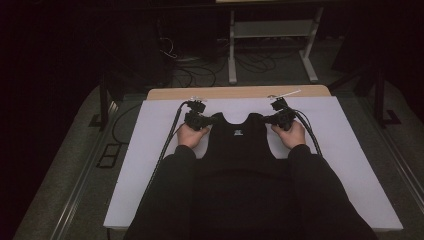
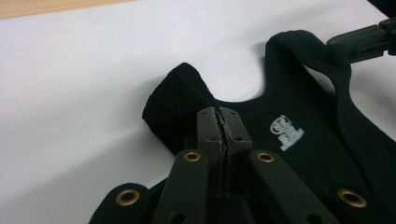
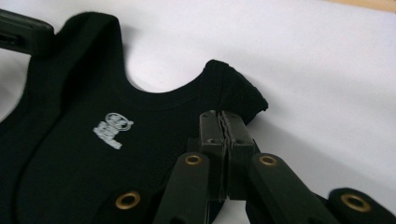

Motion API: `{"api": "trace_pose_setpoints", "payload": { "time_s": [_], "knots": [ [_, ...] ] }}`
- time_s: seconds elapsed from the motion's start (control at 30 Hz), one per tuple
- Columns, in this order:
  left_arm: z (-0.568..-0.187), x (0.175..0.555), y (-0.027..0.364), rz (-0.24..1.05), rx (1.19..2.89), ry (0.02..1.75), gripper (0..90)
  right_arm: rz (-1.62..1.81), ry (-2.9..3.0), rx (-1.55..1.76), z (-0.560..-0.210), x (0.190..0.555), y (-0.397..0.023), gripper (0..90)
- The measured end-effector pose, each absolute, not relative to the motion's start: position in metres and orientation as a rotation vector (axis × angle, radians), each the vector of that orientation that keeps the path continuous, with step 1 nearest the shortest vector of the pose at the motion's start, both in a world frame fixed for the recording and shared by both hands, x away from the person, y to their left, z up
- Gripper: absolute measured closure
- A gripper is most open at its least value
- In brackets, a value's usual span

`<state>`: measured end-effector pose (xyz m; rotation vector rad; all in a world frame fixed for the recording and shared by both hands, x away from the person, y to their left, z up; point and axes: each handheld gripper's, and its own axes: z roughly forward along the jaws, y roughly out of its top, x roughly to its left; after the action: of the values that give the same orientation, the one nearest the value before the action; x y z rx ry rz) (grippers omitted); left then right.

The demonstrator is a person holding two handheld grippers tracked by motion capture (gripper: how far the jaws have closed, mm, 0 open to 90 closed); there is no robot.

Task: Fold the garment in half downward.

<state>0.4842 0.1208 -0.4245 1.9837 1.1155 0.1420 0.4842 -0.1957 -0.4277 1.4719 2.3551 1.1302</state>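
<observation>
A black sleeveless top [image 1: 240, 145] lies flat on the white board [image 1: 350, 150], neck hole toward the far side, with a small white print [image 2: 286, 133] below the neck. My left gripper [image 1: 212, 120] is at the top's left shoulder strap [image 2: 175, 95], and its jaws [image 2: 219, 112] are shut, pinching the strap, whose end stands slightly bunched. My right gripper [image 1: 267, 119] is at the right shoulder strap [image 3: 238, 88], jaws [image 3: 220, 114] likewise shut on that strap. Each gripper view also catches the other gripper clamped at the far strap: the right gripper [image 2: 359, 44] and the left gripper [image 3: 23, 30].
The white board rests on a wooden table [image 1: 240, 93] whose edge shows at the far side. Bare board lies left and right of the top. A person's dark sleeves [image 1: 165, 200] cover the near part. Beyond the table, a metal stand [image 1: 270, 30] and cables [image 1: 200, 75] sit on the floor.
</observation>
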Motion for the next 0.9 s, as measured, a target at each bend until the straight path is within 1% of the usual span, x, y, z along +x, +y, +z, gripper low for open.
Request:
{"api": "trace_pose_setpoints", "payload": {
  "time_s": [0.5,0.9],
  "knots": [
    [-0.413,0.449,0.126,0.174,1.947,1.051,87.4,1.255,2.297,1.420,-0.414,0.444,-0.215,87.2],
    [-0.400,0.425,0.135,0.200,1.925,1.007,87.4,1.306,2.285,1.401,-0.405,0.420,-0.218,87.2]
  ]
}}
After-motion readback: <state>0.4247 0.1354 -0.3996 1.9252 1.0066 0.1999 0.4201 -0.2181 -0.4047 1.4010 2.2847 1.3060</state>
